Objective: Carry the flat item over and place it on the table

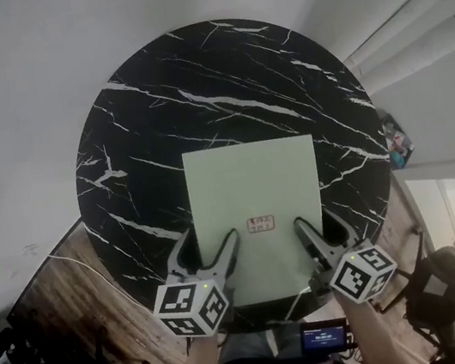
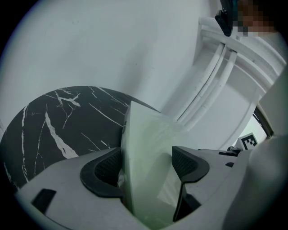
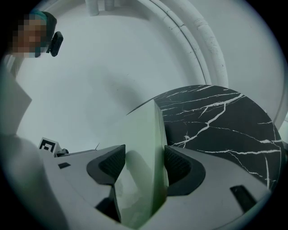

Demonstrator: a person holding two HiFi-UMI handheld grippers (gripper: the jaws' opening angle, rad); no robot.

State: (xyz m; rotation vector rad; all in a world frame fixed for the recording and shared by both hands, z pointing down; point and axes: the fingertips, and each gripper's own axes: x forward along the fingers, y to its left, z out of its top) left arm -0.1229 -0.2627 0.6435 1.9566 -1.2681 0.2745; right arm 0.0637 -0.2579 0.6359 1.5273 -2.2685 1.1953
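Over the near half of the round black marble worktop [image 1: 217, 74] sits the flat item, a pale green sheet [image 1: 253, 185]. Its small label [image 1: 260, 224] lies toward the worktop's near rim, and its near edge reaches about to that rim. The left gripper [image 1: 208, 243] has the sheet's near left corner and the right gripper [image 1: 317, 222] the near right corner, both just inside the worktop's near rim.

In each gripper view the sheet runs up through the gap between the fingers [image 2: 105, 168], with a dark pad hard against it, so I read both pairs as clenched on the sheet. In those two views the far part of the sheet shows against the pale wall [image 2: 112, 40] rather than against the marble. From that I judge it is tilted or raised off the worktop, not lying flat. How high it is I cannot tell from the head view.

The carry looks finished and the step in hand is the set-down. The next move calls for lowering both corners evenly until the sheet rests flat on the worktop. Both pairs of fingers should then part together and draw back toward the near rim without dragging the sheet along.
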